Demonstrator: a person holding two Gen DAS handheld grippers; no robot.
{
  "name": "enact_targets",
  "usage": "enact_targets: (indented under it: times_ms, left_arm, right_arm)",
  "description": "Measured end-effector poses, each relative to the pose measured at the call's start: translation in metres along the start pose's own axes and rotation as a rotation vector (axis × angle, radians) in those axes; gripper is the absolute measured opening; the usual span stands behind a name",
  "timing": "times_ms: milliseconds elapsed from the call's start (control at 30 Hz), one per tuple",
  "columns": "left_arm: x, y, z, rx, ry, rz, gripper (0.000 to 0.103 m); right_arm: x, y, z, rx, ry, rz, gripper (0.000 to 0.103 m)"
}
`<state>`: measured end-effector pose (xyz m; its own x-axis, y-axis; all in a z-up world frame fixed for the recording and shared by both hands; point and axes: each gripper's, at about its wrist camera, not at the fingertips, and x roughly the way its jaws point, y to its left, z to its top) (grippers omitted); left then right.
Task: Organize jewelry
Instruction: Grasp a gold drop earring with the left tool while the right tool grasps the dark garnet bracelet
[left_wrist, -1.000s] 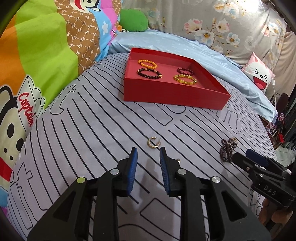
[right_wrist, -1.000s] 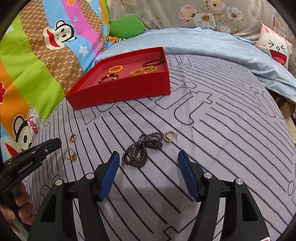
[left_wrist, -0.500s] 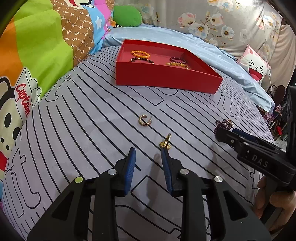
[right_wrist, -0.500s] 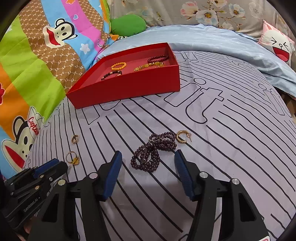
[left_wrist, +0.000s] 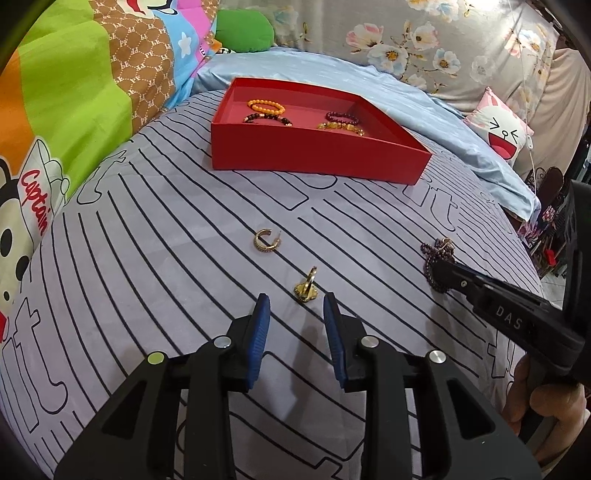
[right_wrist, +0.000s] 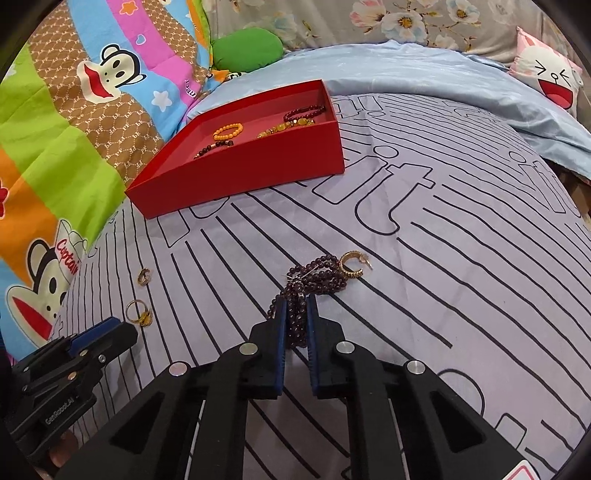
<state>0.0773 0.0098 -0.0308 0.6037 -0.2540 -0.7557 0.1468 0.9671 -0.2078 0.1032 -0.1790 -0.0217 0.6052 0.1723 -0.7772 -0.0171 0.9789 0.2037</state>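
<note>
A red tray (left_wrist: 317, 155) (right_wrist: 236, 173) at the back of the bed holds several bead bracelets. A gold ring (left_wrist: 306, 286) (right_wrist: 137, 313) lies just ahead of my left gripper (left_wrist: 296, 306), which is open and empty. A gold hoop earring (left_wrist: 266, 240) (right_wrist: 144, 276) lies further ahead. My right gripper (right_wrist: 296, 308) is shut on a dark purple bead bracelet (right_wrist: 314, 275) (left_wrist: 436, 254) that still rests on the sheet. A second gold hoop earring (right_wrist: 352, 264) touches that bracelet's far end.
The bed has a grey sheet with black lines (left_wrist: 147, 258). A colourful cartoon quilt (left_wrist: 66, 110) rises at the left. A light blue blanket (right_wrist: 424, 74) and a white cat-face pillow (left_wrist: 498, 129) lie behind the tray.
My right gripper moved forward and closed on the purple bracelet. My left gripper drew back slightly, so the gold ring now lies between and just ahead of its open fingertips.
</note>
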Motion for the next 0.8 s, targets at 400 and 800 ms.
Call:
enact_targets:
  times_ms: [400,800]
  left_arm:
    - [0.011,-0.002,0.008,-0.012,0.001,-0.012,0.021]
    - [0.012,-0.004,0.012,0.0,0.003,-0.029,0.003]
  right_arm:
    - [-0.003,-0.001,-0.005,0.005,-0.002,0.01,0.01]
    - [-0.013,-0.005,-0.008,0.022,-0.002,0.027,0.009]
